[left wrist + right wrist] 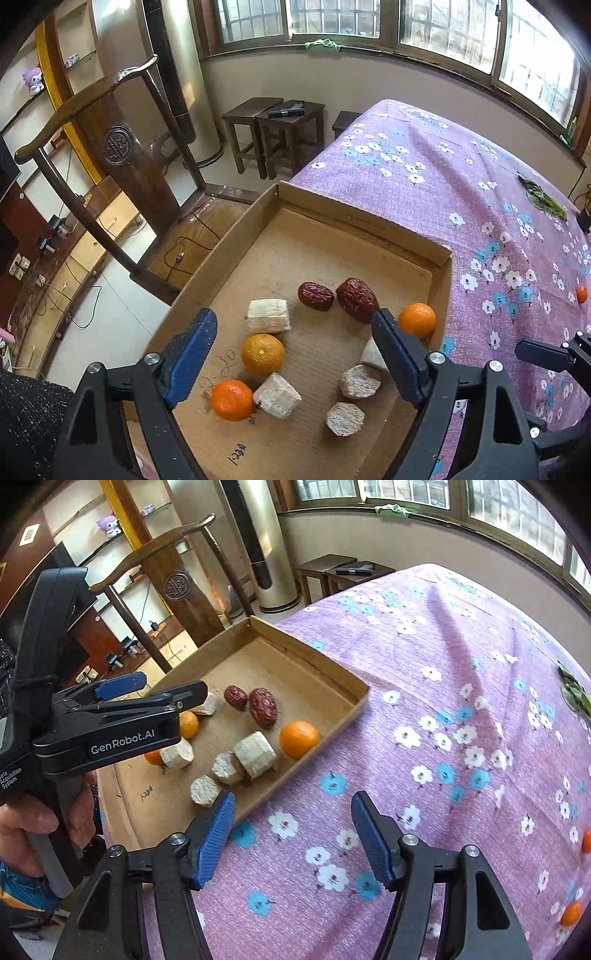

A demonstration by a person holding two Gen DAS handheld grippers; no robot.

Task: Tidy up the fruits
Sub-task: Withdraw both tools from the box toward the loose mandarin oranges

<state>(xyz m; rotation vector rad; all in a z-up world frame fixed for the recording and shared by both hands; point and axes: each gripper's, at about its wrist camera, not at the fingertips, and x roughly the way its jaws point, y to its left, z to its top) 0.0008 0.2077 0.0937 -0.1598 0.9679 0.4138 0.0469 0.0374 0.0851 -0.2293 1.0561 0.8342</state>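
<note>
A shallow cardboard tray [441, 273] [354, 701] rests at the edge of the purple flowered tablecloth. Inside lie three oranges, one in the near right corner [417, 319] [298, 739] and two toward the front [263, 353] [232, 400], plus two red dates [356, 298] [263, 707] and several pale chunks [269, 315] [255, 754]. My left gripper [295, 334] hovers open above the tray with nothing between its fingers. My right gripper [293, 812] stands open over the cloth beside the tray, empty. Two more oranges [571, 912] [586, 841] lie on the cloth at the right.
A wooden chair [122, 147] stands just beyond the tray's left side. Green leaves [543, 197] [574, 696] lie on the cloth far right. Dark stools [273, 118] sit by the wall under the windows. A hand [33, 823] holds the left gripper's handle.
</note>
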